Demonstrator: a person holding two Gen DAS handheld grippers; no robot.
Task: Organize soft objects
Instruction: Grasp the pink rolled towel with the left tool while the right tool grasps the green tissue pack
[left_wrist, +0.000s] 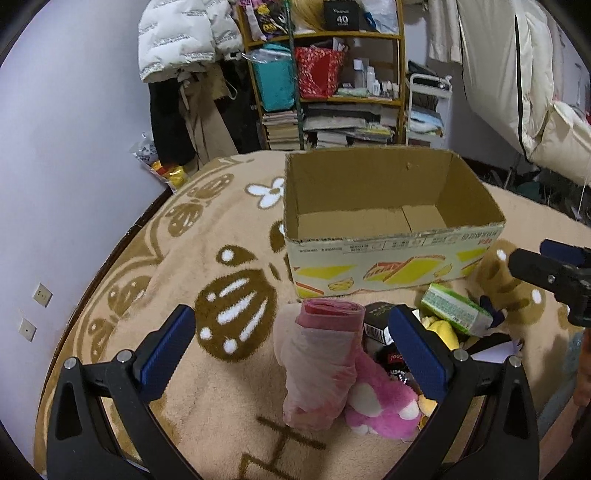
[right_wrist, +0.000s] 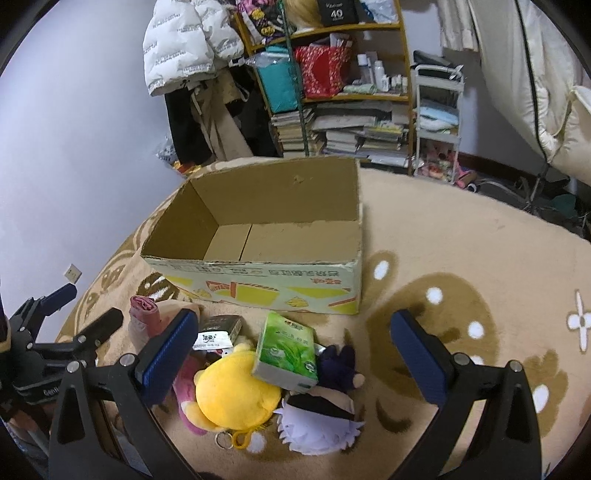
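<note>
On a patterned beige rug (right_wrist: 461, 236), one empty cardboard box (right_wrist: 258, 288) is seen behind a pile of soft objects, nothing yet packed. Both the left gripper (left_wrist: 291, 354) and the right gripper (right_wrist: 295, 354) are held wide, empty. One pink bag roll (left_wrist: 321, 369) sits between the left fingers; closing on it is judged next. Counted: one yellow plush (right_wrist: 232, 395), one pink plush (left_wrist: 380, 402), one green tissue pack (right_wrist: 288, 350).

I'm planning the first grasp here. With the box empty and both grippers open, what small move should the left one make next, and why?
Probably ease the left gripper forward and down so its open fingers straddle the pink roll of bags. That roll already lies between them, nearest of the pile, and the cardboard box stands empty just beyond.
</note>
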